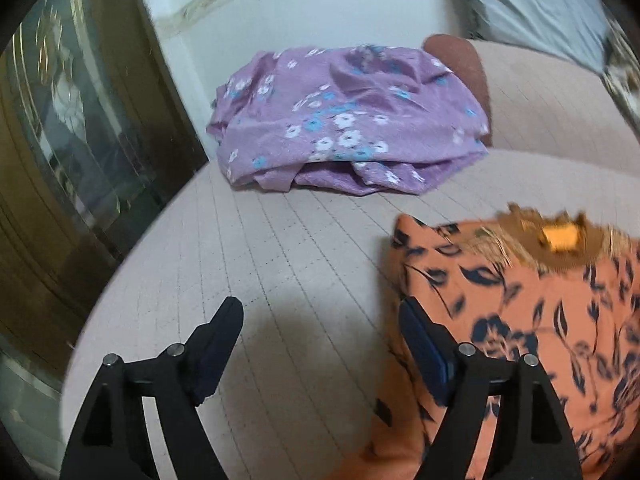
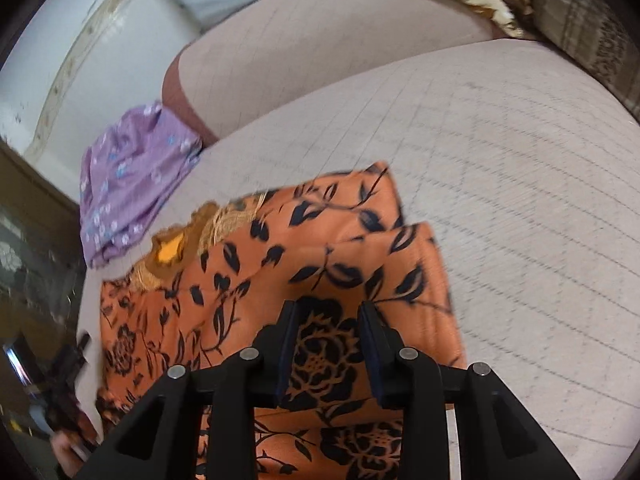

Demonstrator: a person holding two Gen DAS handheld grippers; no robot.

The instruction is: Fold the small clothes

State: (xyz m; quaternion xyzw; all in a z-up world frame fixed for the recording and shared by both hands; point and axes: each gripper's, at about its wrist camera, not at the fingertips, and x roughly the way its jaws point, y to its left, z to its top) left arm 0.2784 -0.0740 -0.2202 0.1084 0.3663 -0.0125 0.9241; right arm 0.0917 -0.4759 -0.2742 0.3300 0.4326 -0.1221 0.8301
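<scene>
A fold of the orange floral garment (image 2: 320, 264), lying at the lower centre on the quilted sofa seat (image 2: 520, 200), seems just laid: left claw (image 1: 320, 340) wide and empty, right claw (image 2: 328, 344) partly parted above the cloth, so regripping an edge looks next.

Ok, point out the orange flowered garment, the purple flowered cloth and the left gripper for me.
orange flowered garment (image 2: 320, 256): right wrist view, on the folded upper layer.
purple flowered cloth (image 1: 344, 116): left wrist view, on the middle of the heap.
left gripper (image 1: 320, 312): left wrist view, midway between its open fingertips.
</scene>
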